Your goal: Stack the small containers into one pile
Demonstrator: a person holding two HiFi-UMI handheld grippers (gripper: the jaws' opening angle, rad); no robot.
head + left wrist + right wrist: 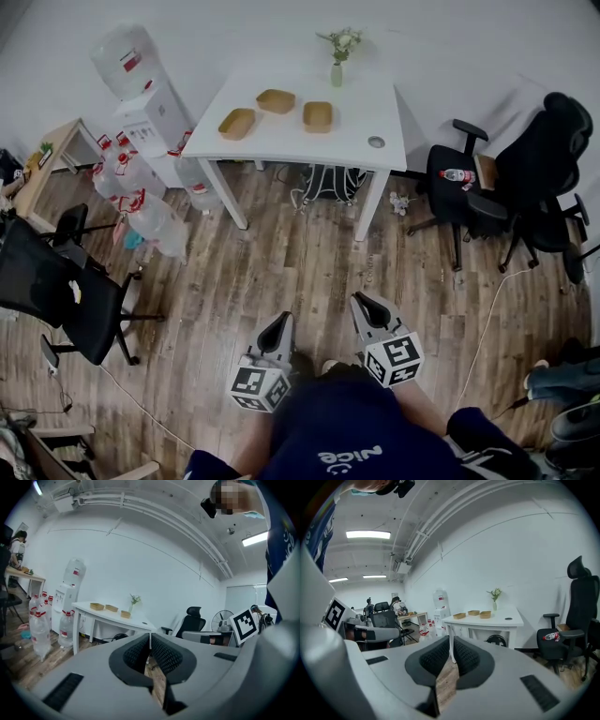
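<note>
Head view shows three small containers lying apart, unstacked, on a white tabletop (281, 142) well ahead of both tools, across a stretch of floor. The left container (237, 123), the middle container (276, 100) and the right container (318, 116) are shallow tan trays with rounded corners, raised rims and a matte surface. The middle one lies farthest from the tools.

The left tool (283, 321) and the right tool (362, 300) are held side by side close to the person's body, both aimed toward the tabletop. Each has a smooth grey shell, a cube with square markers and black ribbed pads (136, 654). In the left gripper view the jaws meet at their tips with nothing between them. The right gripper view shows the same: jaws pressed together and empty.

Beyond the containers from the tools, a pale vase (337, 73) with a flower sprig stands at the tabletop's far edge. A small round disc (376, 142) lies near its front right corner. The tabletop is rectangular on straight white legs, with cables (328, 183) bunched beneath it.

The floor (281, 253) is brown wood-grain planks. Left of the tabletop stand a white water dispenser (150, 111) and clear water jugs (150, 217). Black office chairs (534, 187) stand at the right, before a plain white wall (469, 47).
</note>
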